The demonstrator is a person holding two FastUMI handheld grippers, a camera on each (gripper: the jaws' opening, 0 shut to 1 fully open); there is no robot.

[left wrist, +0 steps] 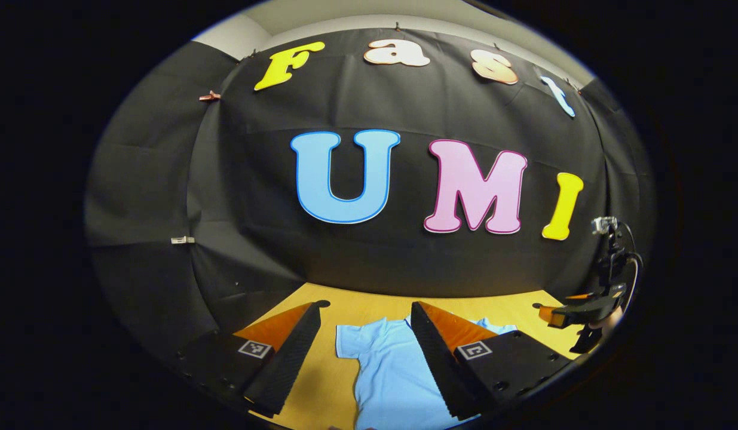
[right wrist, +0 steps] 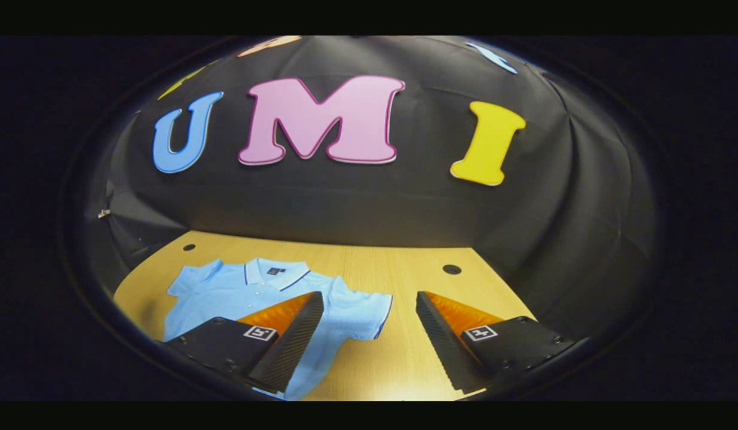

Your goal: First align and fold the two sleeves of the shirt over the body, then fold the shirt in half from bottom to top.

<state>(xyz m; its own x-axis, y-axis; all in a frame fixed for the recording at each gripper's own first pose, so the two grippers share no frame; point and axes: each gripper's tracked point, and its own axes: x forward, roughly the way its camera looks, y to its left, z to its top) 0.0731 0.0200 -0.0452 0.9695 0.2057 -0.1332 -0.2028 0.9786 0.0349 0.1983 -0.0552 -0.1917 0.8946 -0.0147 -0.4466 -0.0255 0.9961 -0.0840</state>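
A light blue polo shirt (right wrist: pixel 237 292) lies flat on the wooden table (right wrist: pixel 404 269), collar toward the wall, both short sleeves spread out. In the right gripper view its right sleeve (right wrist: pixel 366 313) reaches between my fingers. My right gripper (right wrist: pixel 369 301) is open above the table, beside that sleeve, touching nothing. In the left gripper view the shirt (left wrist: pixel 386 370) lies below my left gripper (left wrist: pixel 366 313), which is open and holds nothing; the left sleeve (left wrist: pixel 348 343) sits between its fingers. The right gripper (left wrist: pixel 584 310) also appears far right in that view, held by a hand.
The black cloth wall (right wrist: pixel 369 203) closes off the back and sides of the table. Two dark round holes (right wrist: pixel 452 269) mark the tabletop near the back edge. Bare wood stretches to the right of the shirt.
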